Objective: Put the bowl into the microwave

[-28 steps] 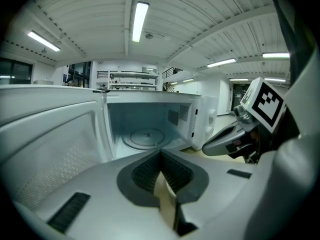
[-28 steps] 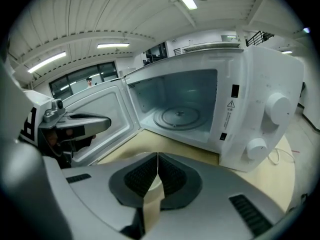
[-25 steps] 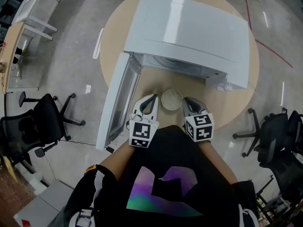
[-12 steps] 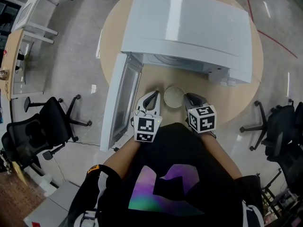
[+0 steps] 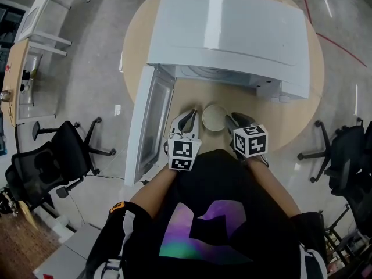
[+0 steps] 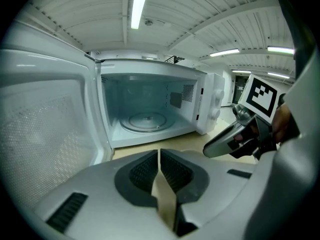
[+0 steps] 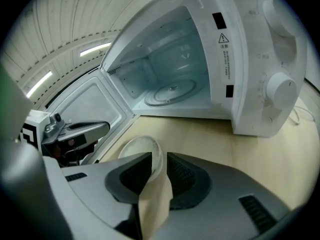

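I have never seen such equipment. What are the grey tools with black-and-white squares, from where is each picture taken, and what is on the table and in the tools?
There is no robot here. A person holds a two-jaw gripper in each hand, and the squared cubes are part of those grippers. The head view looks down from a camera on the person's head and shows the left gripper and the right gripper. The other two pictures come from a camera riding on each gripper, looking along its jaws. On the round wooden table stands a white microwave, its door wide open and a glass plate inside. In front of it sits a small white bowl. The left gripper's jaws are closed on nothing. The right gripper's jaws seem closed on the bowl's rim.
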`<state>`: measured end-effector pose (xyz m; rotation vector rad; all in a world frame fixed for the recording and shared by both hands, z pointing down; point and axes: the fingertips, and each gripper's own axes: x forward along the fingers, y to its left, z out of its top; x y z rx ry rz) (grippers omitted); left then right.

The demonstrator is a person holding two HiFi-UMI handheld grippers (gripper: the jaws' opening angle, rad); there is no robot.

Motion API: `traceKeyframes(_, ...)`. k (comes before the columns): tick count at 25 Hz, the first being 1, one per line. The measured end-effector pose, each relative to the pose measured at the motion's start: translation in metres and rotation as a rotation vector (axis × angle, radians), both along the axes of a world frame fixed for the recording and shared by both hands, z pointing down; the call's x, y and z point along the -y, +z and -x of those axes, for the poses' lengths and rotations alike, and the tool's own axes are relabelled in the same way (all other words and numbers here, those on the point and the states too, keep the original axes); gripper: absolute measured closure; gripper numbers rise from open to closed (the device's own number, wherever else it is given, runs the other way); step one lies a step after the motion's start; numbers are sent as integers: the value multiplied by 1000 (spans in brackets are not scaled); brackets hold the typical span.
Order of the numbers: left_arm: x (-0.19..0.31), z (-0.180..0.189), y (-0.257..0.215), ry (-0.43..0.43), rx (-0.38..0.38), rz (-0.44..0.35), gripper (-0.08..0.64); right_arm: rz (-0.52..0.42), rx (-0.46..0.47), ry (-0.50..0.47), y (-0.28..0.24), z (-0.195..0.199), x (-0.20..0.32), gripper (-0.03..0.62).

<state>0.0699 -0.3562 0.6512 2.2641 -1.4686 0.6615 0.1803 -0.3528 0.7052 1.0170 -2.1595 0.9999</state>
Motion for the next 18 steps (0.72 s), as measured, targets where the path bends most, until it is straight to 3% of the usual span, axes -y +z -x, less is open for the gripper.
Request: traceKeyframes(18,-7,1,11,4,37,29,511,156,240,100,15,7,0,512)
